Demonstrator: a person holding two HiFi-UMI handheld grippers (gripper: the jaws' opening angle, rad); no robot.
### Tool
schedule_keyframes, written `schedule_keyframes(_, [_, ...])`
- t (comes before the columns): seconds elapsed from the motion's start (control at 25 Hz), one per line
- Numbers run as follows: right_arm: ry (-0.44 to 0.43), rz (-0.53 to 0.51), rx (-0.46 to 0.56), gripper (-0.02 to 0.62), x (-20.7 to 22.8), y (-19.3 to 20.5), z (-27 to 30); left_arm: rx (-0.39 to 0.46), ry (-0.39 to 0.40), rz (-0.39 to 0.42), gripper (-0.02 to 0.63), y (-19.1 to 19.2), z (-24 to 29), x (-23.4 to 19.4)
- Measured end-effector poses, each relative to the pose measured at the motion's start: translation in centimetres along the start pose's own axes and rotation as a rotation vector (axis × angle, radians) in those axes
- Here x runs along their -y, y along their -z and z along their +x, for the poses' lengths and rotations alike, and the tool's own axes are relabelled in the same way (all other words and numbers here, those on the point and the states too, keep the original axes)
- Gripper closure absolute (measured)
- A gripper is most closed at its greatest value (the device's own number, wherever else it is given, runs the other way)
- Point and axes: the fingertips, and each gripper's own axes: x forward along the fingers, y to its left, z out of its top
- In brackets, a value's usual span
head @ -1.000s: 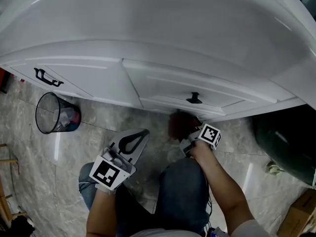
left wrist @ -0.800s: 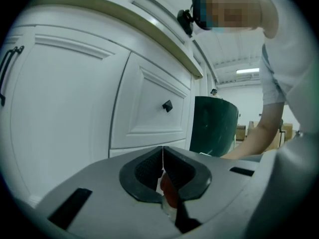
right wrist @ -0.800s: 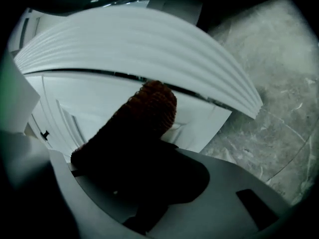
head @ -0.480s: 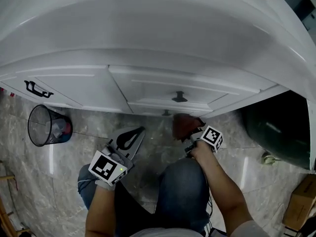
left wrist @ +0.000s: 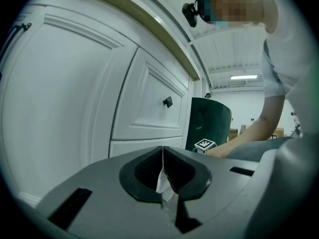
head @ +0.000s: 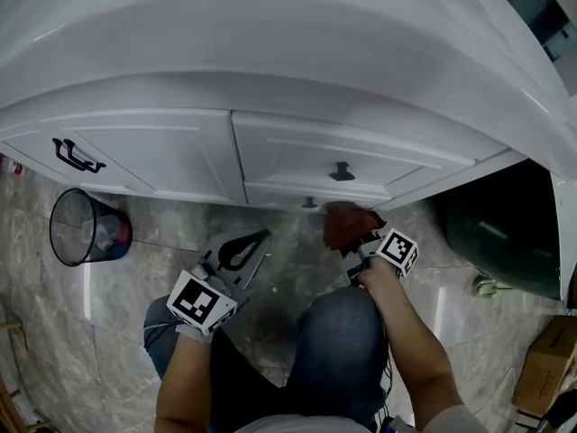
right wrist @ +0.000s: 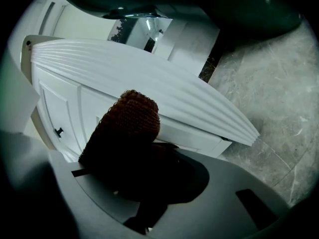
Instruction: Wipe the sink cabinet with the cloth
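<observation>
Nearest me, at the bottom middle of the head view, my knees (head: 334,341) are bent over the marble floor (head: 180,233). The left gripper (head: 255,242) hangs low and left of centre, well apart from the cabinet (head: 297,156). Its own view shows the fingers closed tip to tip with nothing between them, so I read it as idle.

Just right of centre, the right gripper (head: 359,242) has its fingers clamped on the cloth (head: 346,224), a dark reddish-brown wad. In the right gripper view the wad bulges well past the fingertips. It sits at the cabinet's bottom edge, below the drawer with the black knob (head: 342,171) and close to the fluted corner post. It looks pressed against the white paint there, though I cannot be sure of contact.

The open, knitted weave tells me the cloth is light and soft. I expect it to crush flat and fold back on itself under a push rather than hold any shape. The hold I have, low on the bunch with a thick pad out front, suits that: the pad does the rubbing and the hard fingers stay off the paint. The panel grooves and post ridges will likely snag the weave, so I would use gentle strokes along them.

Beyond, the white bench (head: 270,43) overhangs the top of the frame. A wire bin (head: 86,228) stands at the left, and a dark green drum (head: 496,233) at the right.
</observation>
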Motion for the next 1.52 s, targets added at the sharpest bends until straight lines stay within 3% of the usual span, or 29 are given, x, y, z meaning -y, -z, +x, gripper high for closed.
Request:
schedule_keyframes(0.24, [-0.046, -0.064, 0.054, 0.548, -2.5, -1.3, -1.4, 0.020, 0.003, -0.008, 0.594, -0.5, -1.1, -0.1])
schedule_keyframes(0.48, [-0.061, -0.176, 0.211, 0.548, -4.6, -5.2, -4.9, 0.048, 0.020, -0.020, 0.594, -1.1, -1.3, 0.3])
schedule_keyframes(0.8, [-0.187, -0.325, 0.284, 0.548, -9.0, -6.7, -6.0, 0.056, 0.025, -0.026, 0.595, -1.1, -1.4, 0.1])
schedule_keyframes(1.28, [-0.199, -0.454, 0.270, 0.548, -11.3, -6.3, -5.6, 0.089, 0.023, -0.041, 0.594, -1.9, -1.9, -0.1])
schedule_keyframes(1.52, [-0.243, -0.457, 0.226, 0.548, -12.2, -4.9, -4.9, 0.074, 0.023, -0.038, 0.595, -1.4, -1.9, -0.3])
